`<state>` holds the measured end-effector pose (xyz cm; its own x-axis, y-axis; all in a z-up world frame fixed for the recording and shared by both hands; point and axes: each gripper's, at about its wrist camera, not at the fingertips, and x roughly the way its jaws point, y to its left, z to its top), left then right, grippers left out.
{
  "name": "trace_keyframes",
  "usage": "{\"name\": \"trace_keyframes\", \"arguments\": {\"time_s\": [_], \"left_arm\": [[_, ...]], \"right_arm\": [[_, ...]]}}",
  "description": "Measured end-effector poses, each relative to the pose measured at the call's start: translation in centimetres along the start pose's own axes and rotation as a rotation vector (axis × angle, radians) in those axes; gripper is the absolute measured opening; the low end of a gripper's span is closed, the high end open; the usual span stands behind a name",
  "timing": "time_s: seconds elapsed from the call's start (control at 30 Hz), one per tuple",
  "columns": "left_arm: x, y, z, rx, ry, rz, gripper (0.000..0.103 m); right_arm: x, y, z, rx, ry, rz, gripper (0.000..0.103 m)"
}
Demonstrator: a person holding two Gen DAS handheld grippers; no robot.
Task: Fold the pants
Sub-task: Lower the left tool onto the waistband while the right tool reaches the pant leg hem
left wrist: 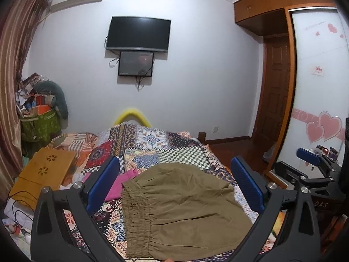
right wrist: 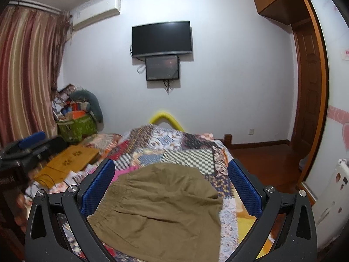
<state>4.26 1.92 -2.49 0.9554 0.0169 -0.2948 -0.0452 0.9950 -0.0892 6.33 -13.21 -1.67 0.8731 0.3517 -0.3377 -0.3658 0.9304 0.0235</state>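
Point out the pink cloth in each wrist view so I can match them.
Left wrist: pink cloth left of centre, beside the pants' waistband.
Right wrist: pink cloth left of centre, at the pants' far-left edge.
Shared landmark: wall television.

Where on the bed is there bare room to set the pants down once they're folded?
Free: the checkered quilt beyond the pants, toward the yellow footboard. A narrower strip runs along their right edge. Crowded: the left side, with the pink cloth, wooden tray and cables.
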Motion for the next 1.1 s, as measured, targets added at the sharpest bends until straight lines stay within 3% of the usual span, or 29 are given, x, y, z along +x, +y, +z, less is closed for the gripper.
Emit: {"name": "trace_keyframes", "arguments": {"time_s": [0.23, 0.37, 0.6, 0.73, 0.83, 0.97, 1.1], "left_arm": [[4.9, 3.6, -2.1, -0.036, 0.129, 0.043, 0.103], [8.5, 5.8, -3.7, -0.001, 0.211, 0.099, 0.103], [14.5, 9.8, -6.7, 0.006, 0.343, 0.165, 0.103], [17.6, 10.9, -8.8, -0.011, 0.427, 0.152, 0.102], [19.5, 10.9, -10.2, 0.003, 0.477, 0.141, 0.091], [21.2, 10.7, -11.8, 0.000, 0.540, 0.105, 0.086], [22.9, 10.3, -13.3, -0.003, 0.608, 0.065, 0.080]], "right_arm": [[4.5, -3.6, -2.4, 0.017, 0.131, -0.104, 0.103], [6.8, -5.5, -3.6, 0.027, 0.228, -0.158, 0.103], [10.4, -7.9, -5.9, 0.021, 0.326, -0.189, 0.103], [13.2, -9.2, -7.3, 0.016, 0.380, -0.192, 0.103], [14.9, -10.1, -8.6, 0.025, 0.423, -0.172, 0.101], [17.3, -10.4, -10.1, 0.014, 0.491, -0.162, 0.087], [19.2, -10.8, -11.5, 0.021, 0.546, -0.131, 0.084]]}}
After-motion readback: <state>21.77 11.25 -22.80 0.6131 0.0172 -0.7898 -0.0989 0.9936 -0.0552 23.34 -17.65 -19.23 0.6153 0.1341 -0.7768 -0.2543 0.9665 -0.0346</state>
